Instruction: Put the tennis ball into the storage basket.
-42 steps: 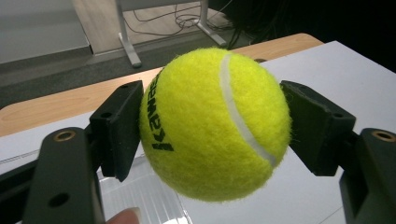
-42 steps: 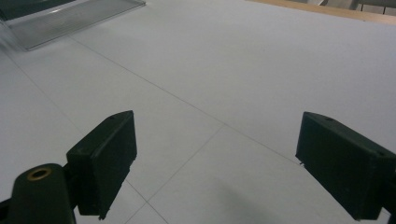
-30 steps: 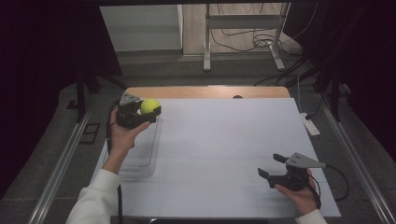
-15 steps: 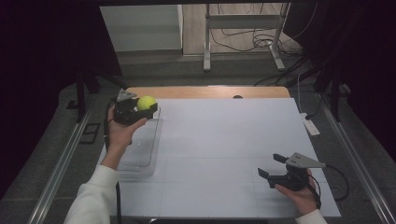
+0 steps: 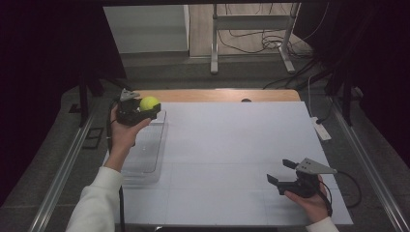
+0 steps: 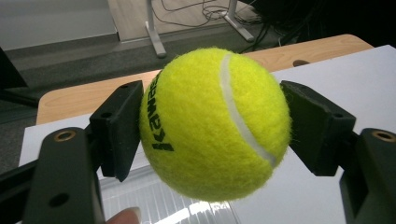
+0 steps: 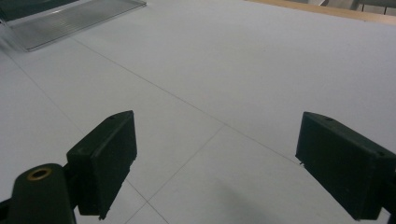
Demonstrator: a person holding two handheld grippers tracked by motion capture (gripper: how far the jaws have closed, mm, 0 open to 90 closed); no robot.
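Holding the tennis ball (image 6: 215, 123) clamped between its fingers (image 6: 117, 126), the left gripper (image 5: 138, 112) hangs over the far end of the clear tray (image 5: 145, 159) at the table's (image 5: 232, 145) left edge. I'd lower it straight down and let go low so the ball can't bounce over the shallow rim or off the table's side. Right gripper (image 5: 283, 171) sits with fingers spread and empty near the front right corner, so there's loads of open white room between them.
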